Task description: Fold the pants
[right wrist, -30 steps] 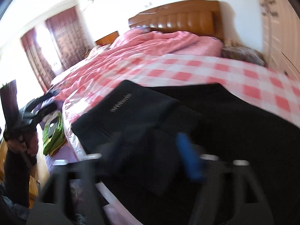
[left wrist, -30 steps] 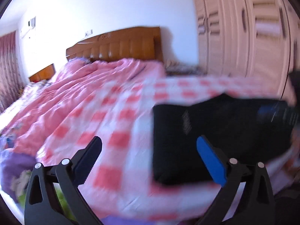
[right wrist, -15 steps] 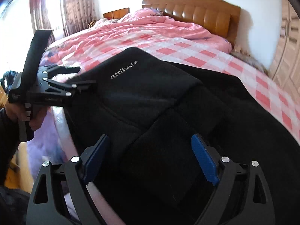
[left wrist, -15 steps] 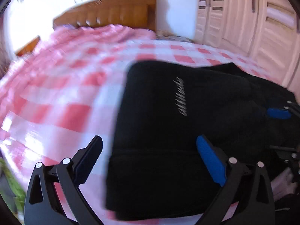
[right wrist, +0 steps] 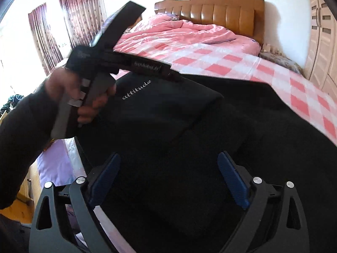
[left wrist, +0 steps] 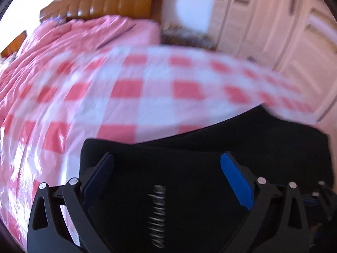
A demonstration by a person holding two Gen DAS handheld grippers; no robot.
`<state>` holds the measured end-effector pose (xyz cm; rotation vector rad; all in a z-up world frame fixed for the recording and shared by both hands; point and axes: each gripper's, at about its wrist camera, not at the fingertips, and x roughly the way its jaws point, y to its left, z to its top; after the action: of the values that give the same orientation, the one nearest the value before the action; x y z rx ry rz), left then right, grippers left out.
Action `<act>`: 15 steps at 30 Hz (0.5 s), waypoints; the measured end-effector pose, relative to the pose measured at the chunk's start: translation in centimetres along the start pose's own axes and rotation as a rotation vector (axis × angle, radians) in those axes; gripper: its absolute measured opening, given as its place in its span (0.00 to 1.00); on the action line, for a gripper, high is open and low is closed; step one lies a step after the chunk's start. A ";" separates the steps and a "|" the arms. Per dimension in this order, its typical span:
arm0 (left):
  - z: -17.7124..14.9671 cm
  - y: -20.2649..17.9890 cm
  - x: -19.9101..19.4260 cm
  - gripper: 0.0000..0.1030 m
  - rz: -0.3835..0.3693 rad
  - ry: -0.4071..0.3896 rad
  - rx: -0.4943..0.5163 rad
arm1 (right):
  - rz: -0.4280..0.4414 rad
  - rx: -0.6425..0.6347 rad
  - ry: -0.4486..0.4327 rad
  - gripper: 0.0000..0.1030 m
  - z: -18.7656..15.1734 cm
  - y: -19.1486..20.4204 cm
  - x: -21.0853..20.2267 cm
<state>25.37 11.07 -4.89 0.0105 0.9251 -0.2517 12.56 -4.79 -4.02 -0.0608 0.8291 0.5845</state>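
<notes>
My left gripper (left wrist: 166, 164) has its jaws spread wide, with nothing pinched between them; the black pants (left wrist: 210, 168) lie under and between the two fingers, their folded top layer filling the gap, and the pale lettering (left wrist: 157, 215) on the cloth runs up the middle of that gap, close in toward my palm. The near left corner of the folded layer sits just beyond and outside my left finger, and past the fingertips the black cloth ends against the pink-and-white checked bed cover (left wrist: 130, 88). My right gripper (right wrist: 168, 160) also stands wide: its jaws have just been opening further, and only the flat spread of the pants (right wrist: 189, 137) lies between the blue pads (right wrist: 231, 181), neither pad pressing on it as far as I can see. Ahead of those jaws a step in the cloth marks the edge of the folded upper layer, and the word "attitude" (right wrist: 137, 89) shows on it further out and to the left. My left hand (right wrist: 88, 97) holds its tool over that left part of the pants, well ahead of my right fingertips. Beyond the pants lies a rumpled pink quilt (right wrist: 183, 31) and a wooden headboard (right wrist: 212, 10).
</notes>
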 end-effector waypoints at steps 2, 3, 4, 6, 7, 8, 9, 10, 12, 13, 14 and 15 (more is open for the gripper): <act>-0.7 0.6 0.1 0.98 -0.011 -0.028 0.012 | 0.025 0.012 -0.008 0.90 -0.1 -0.3 0.0; -0.8 0.4 0.1 0.98 0.002 -0.030 0.021 | 0.030 0.016 -0.010 0.90 -0.1 -0.4 0.0; -0.8 0.3 0.3 0.98 0.017 -0.031 0.031 | 0.033 0.017 -0.011 0.90 -0.2 -0.5 0.0; -0.8 0.1 0.2 0.99 0.040 -0.034 0.042 | 0.037 0.011 -0.019 0.91 -0.3 -0.4 0.0; -0.8 0.1 0.2 0.99 0.045 -0.035 0.042 | 0.040 0.009 -0.025 0.91 -0.4 -0.4 0.0; -0.8 0.1 0.1 0.99 0.049 -0.038 0.044 | 0.048 0.014 -0.031 0.91 -0.5 -0.5 -0.1; -0.9 0.1 0.0 0.99 0.053 -0.041 0.046 | 0.056 0.021 -0.034 0.91 -0.5 -0.6 -0.2; -0.7 0.1 -0.1 0.99 0.055 -0.044 0.047 | 0.063 0.028 -0.036 0.91 -0.5 -0.7 -0.3; -0.5 0.1 -0.2 0.99 0.065 -0.056 0.045 | 0.054 0.050 -0.031 0.91 -0.5 -0.8 -0.8; -0.5 0.1 -0.4 0.99 0.081 -0.067 0.042 | 0.042 0.064 -0.025 0.91 -0.6 -0.9 -1.3; -0.6 0.1 -0.9 0.99 0.120 -0.080 0.036 | 0.032 0.080 -0.034 0.91 -0.9 -1.2 -2.4; -0.7 -0.3 -1.9 0.98 0.202 -0.108 0.026 | 0.032 0.089 -0.048 0.91 -1.2 -1.4 -3.2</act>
<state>23.66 11.26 -3.79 0.1125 0.8067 -0.0761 10.82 -7.81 -2.81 0.0476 0.8096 0.5761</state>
